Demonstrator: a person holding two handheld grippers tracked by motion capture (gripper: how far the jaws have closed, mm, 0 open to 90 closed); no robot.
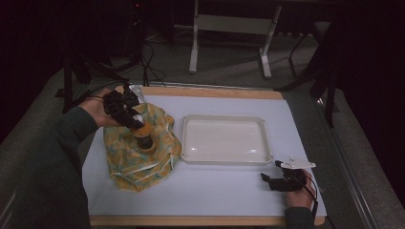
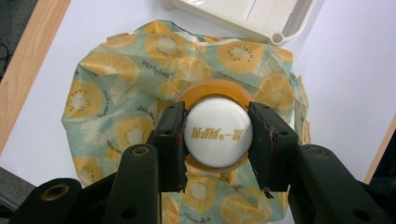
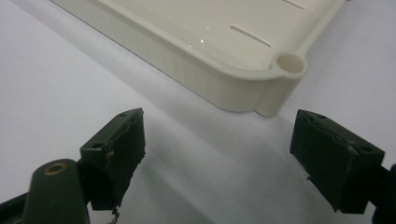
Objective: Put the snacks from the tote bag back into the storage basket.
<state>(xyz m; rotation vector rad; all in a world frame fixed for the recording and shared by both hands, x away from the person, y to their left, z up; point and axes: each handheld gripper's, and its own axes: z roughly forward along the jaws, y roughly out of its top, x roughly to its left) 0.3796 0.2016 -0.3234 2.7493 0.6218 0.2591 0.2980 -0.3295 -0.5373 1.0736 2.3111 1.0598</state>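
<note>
An orange bottle (image 1: 143, 137) with a white cap (image 2: 218, 131) stands upright in the middle of a crumpled cloth (image 1: 140, 148) printed with orange slices, at the table's left. My left gripper (image 1: 135, 121) comes down on it from above, and its jaws are shut on the white cap. In the left gripper view the cloth (image 2: 121, 93) spreads all around the bottle. My right gripper (image 1: 268, 180) rests low near the table's front right corner, open, with nothing between its fingers (image 3: 114, 151).
A cream plastic tray (image 1: 224, 139) lies empty at the centre of the white mat, between the two grippers; its near corner (image 3: 287, 65) is just ahead of the right gripper. A wooden border edges the table. Dark stands and cables sit beyond the far edge.
</note>
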